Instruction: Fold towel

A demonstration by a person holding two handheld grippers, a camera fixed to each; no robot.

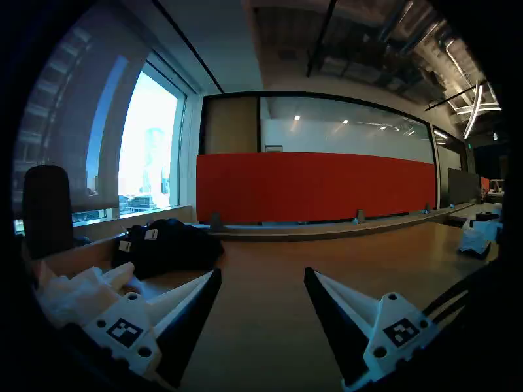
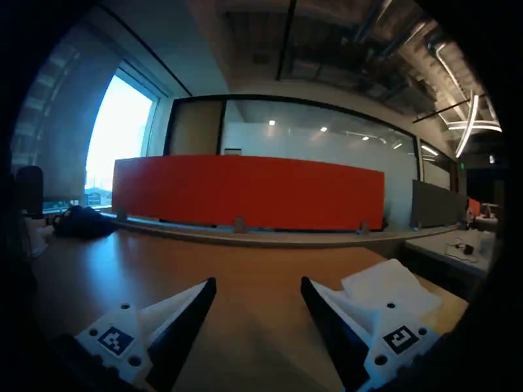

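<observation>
Hovering low over the wooden table (image 1: 274, 313), left tongs (image 1: 261, 271) wide open, nothing between the fingers. Right tongs (image 2: 258, 281) likewise wide open and empty, bare tabletop in the gap.

Towel (image 2: 389, 284): white, flat, looks already folded into a neat rectangle. Lies just past the right-hand finger of the right tongs, near the table's edge. Judgement: either a finished fold set aside out of the working area, or stock waiting its turn; cannot tell which.

Crumpled white cloth (image 1: 78, 294) just beside the left-hand finger of the left tongs, heaped, not spread. Likely the next piece to fold, which would explain both tongs held open and level, ready to reach. Material uncertain: could be a towel, could be something thinner.

Black bundle (image 1: 163, 245) ahead and left of the left tongs, well beyond the fingertips; bag or garment, too dark to say. Red partition (image 2: 248, 193) runs across the far side.

Hidden or unclear: near corner of the folded towel is behind the right tongs' finger. Lower part of the crumpled cloth is cut off by the left tongs' body. Small white items (image 1: 480, 238) far right of the left tongs, unidentifiable.
</observation>
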